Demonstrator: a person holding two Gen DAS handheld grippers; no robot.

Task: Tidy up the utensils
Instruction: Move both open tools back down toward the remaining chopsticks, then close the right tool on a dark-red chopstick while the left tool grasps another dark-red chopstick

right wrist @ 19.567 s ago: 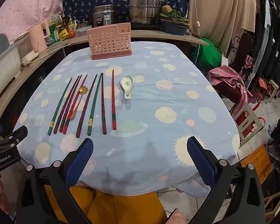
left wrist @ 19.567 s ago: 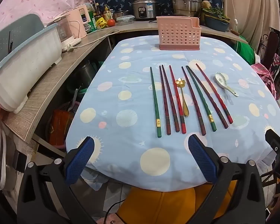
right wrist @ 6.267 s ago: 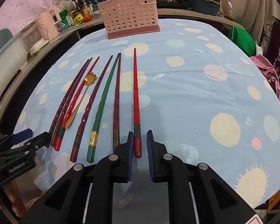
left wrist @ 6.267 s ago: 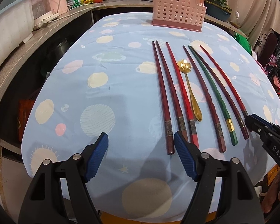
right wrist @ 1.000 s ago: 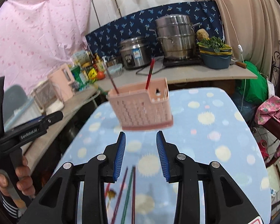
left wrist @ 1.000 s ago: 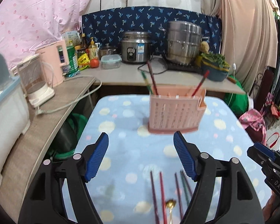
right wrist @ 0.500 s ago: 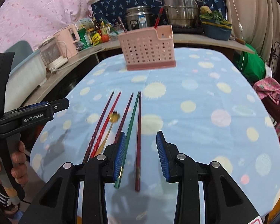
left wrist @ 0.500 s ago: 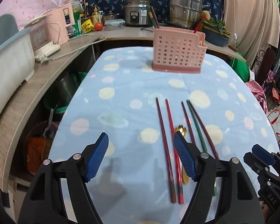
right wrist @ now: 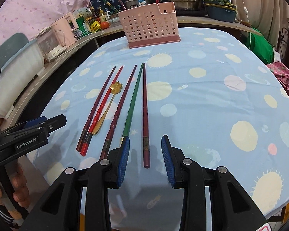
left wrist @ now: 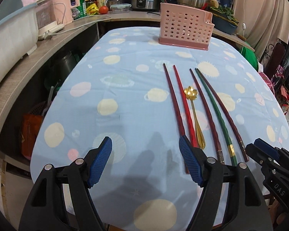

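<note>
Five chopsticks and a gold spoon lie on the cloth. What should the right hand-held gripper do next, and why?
Probably lower and close on the rightmost chopstick. The right hand-held gripper is open and empty, its fingers either side of that stick's thick end, while the basket already holds a few sticks.

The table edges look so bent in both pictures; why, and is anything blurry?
Left wrist view: fisheye lens bows the table; claw shadows fall on the cloth; all sharp. Right wrist view: same bowing, dark corners, soft glare on the gold spoon.
</note>
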